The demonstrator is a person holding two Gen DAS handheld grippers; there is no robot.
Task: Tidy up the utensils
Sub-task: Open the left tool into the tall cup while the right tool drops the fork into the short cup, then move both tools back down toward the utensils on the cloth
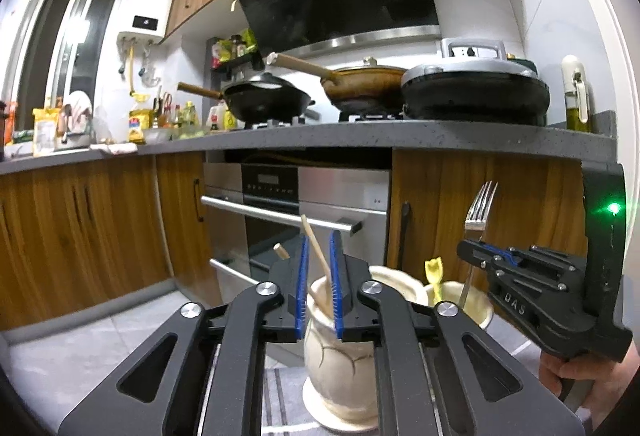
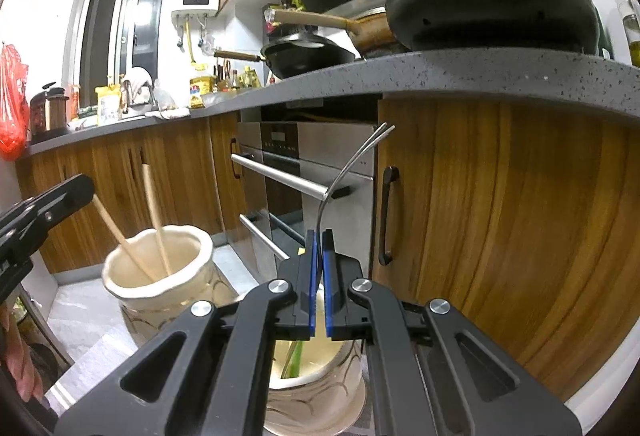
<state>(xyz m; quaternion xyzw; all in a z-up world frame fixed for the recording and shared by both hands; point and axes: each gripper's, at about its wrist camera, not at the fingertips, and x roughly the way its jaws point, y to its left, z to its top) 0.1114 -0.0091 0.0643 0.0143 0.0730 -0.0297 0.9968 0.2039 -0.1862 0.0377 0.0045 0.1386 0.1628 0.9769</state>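
Fork (image 1: pixel 479 212) upright, tines up, pinched by R gripper (image 2: pixel 319 276) (L gripper (image 1: pixel 319 288) seemingly parted round chopstick (image 1: pixel 316 248)).

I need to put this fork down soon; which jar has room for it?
The right jar holds only a yellow utensil and the fork, so its far side is open. The left jar has two chopsticks leaning left; its right half is bare.

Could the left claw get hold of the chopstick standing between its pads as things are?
Probably yes. The left claw is open above the left holder, and one chopstick rises between its pads with nothing in front of it. The right claw is busy pinching the fork.
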